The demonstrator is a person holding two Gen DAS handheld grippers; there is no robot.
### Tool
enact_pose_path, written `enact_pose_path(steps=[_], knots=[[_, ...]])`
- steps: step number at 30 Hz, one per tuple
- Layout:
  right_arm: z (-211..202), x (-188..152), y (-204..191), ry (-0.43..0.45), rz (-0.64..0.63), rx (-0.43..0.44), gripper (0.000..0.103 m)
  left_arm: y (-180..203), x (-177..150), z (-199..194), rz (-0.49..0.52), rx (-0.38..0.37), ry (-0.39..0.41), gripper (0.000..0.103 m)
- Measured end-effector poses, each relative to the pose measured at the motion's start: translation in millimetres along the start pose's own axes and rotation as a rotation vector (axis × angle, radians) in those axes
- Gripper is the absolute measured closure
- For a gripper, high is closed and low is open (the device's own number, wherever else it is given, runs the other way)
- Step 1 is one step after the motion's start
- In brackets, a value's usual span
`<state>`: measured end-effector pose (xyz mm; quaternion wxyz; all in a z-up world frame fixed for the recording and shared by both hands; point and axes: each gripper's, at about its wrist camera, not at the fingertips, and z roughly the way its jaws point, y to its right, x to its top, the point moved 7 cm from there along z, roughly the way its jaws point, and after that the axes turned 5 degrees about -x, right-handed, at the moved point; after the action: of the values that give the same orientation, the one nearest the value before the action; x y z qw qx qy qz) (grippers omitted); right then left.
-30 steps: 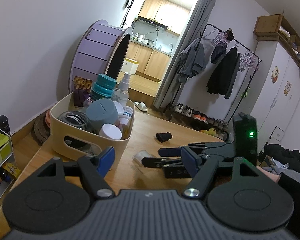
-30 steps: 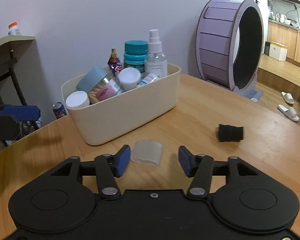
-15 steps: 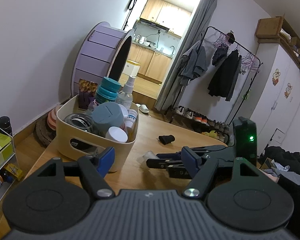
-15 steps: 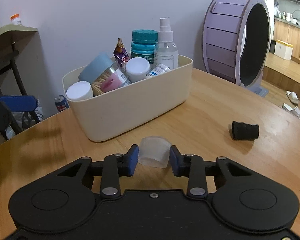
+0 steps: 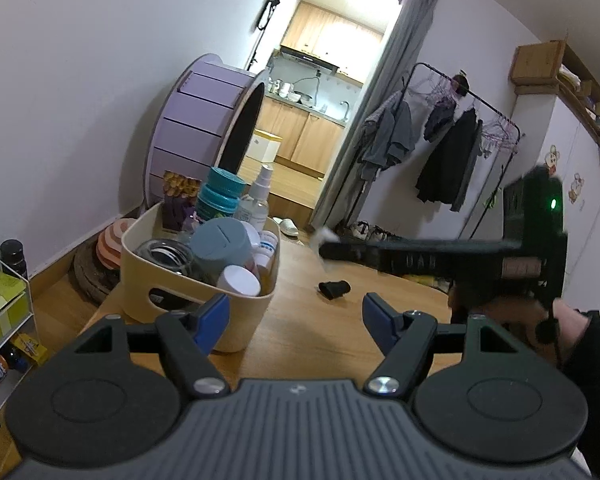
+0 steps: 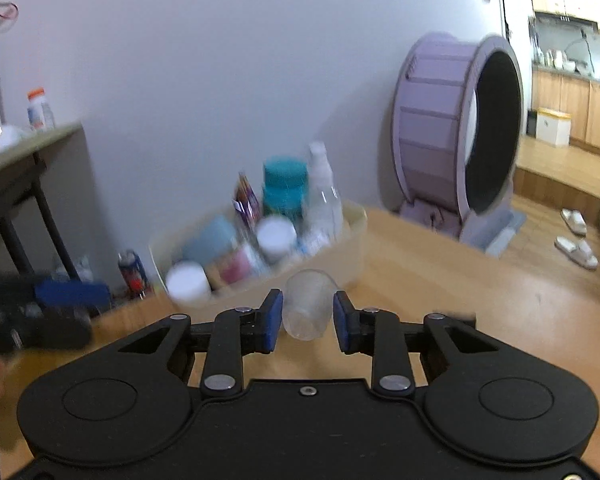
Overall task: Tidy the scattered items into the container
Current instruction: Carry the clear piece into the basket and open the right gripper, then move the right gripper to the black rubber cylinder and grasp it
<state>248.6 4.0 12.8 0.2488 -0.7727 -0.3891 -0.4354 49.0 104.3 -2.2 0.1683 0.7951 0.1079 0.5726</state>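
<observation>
A smooth, lightly glossy wooden table is shown. The cream container appears to be matt plastic, and the small cup clamped in the right gripper looks like frosted translucent plastic. The gripper bodies are seen as matt black plastic with blue pads and shiny metal screws. A glossy glass jar is seen inside the container.

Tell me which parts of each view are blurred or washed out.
Left wrist view: the right gripper and its clear cup are smeared; the kitchen doorway is overexposed; the bin is sharp. Right wrist view: the bin and its bottles are smeared; the cup between the fingers is sharper.
</observation>
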Motion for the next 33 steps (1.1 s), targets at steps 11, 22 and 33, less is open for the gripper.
enact_pose_path(steps=[11,22,33], knots=[[41,56,-55,0.026,-0.109,0.119,0.075,-13,9,-11,-0.013,0.028,0.028,0.031],[55,58,-56,0.026,-0.111,0.11,0.046,-18,12,-14,-0.017,0.033,0.027,0.031],[6,9,51,-0.001,0.02,-0.15,0.037,-3,6,-3,0.022,0.011,0.006,0.031]])
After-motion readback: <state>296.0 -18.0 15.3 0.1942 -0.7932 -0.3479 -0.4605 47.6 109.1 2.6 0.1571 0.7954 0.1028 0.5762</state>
